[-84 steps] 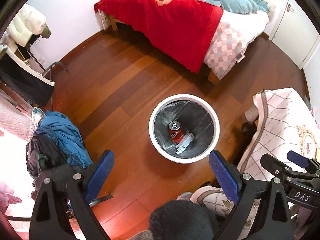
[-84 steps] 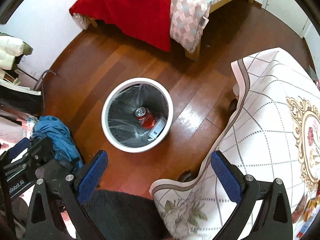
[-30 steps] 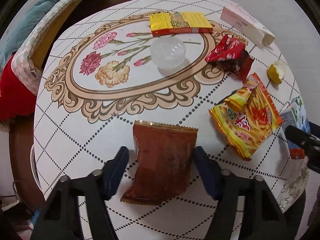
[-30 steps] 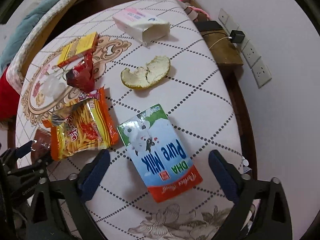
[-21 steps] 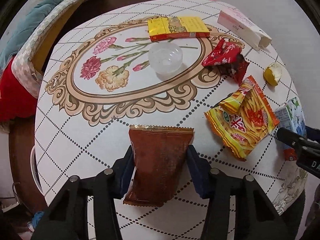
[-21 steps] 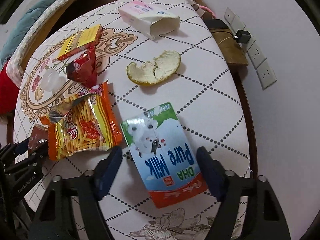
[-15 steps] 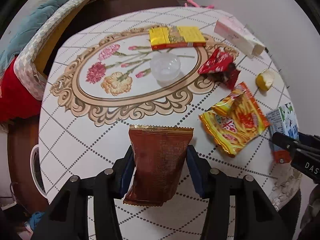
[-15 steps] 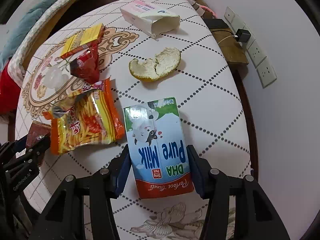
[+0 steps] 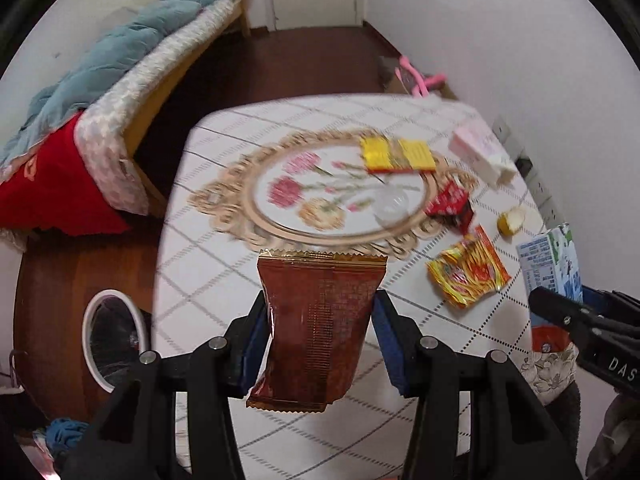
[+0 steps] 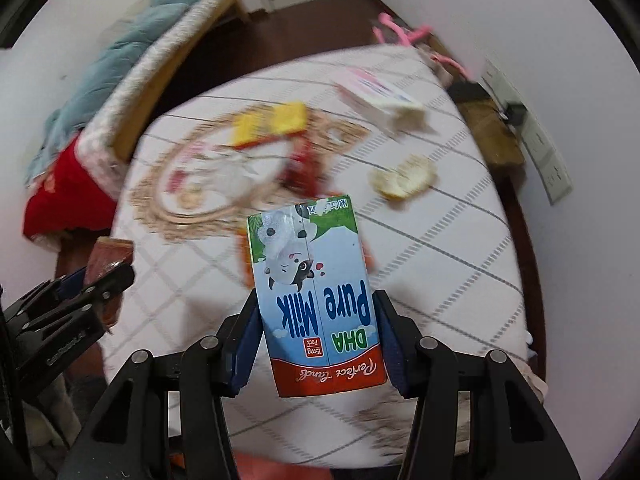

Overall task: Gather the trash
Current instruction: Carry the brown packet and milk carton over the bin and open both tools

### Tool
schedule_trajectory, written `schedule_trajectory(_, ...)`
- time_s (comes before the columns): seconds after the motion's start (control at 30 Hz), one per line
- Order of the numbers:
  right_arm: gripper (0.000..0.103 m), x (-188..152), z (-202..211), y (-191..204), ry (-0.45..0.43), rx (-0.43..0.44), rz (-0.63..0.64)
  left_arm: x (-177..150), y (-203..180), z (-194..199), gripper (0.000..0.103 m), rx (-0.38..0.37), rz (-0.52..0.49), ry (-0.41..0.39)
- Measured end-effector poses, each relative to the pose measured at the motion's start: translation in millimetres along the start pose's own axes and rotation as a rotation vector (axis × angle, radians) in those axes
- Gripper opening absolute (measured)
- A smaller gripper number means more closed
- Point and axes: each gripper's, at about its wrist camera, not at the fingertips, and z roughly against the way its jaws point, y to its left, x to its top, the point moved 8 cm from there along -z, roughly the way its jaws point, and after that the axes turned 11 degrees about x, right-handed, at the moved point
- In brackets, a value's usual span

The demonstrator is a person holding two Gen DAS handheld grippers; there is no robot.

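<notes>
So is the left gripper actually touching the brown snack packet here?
Touching. The left wrist view shows the left gripper shut on the brown snack packet, its blue fingers pressed against both side edges, the packet lifted above the table.

1. The left wrist view looks forward and down along its 2 fingers, above the table's (image 9: 224, 264) near edge; the bin (image 9: 114, 338) sits at lower left of the frame.
2. The right wrist view faces the same way from farther right, motion-blurred.
3. Both share the table (image 10: 452, 264), bed (image 9: 120, 92) (image 10: 132, 64) and yellow pack (image 9: 396, 155) (image 10: 272, 124).
</notes>
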Motion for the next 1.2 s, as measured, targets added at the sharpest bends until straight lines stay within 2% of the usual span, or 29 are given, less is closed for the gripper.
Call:
schedule_trajectory(0.13,0.055,9,7,63,-0.019,0.065,0.075,6,53,24,0.047,0.032,0.064,-0.048)
schedule_trajectory(0.33,0.055,20,4,165,-0.048,0.158,0.203,3,153,56,0.047,0.122,0.185,-0.111)
schedule_trajectory(0.57,0.055,13,-43,293,0.011,0.291,0.311,-19,270,61,0.047,0.226,0.330,-0.112)
schedule_trajectory(0.7,0.055,-4,-89,361,0.085,0.329,0.365,-41,322,32,0.047,0.255,0.403,-0.065)
schedule_trajectory(0.83,0.055,-24,-144,412,0.161,0.322,0.412,-65,365,-15,0.047,0.267,0.459,0.006)
schedule_trajectory(1.03,0.055,-56,-248,455,0.304,0.279,0.423,-102,410,-88,0.047,0.254,0.537,0.128)
schedule_trajectory(1.2,0.055,-75,-329,466,0.414,0.247,0.388,-132,436,-147,0.047,0.196,0.614,0.236)
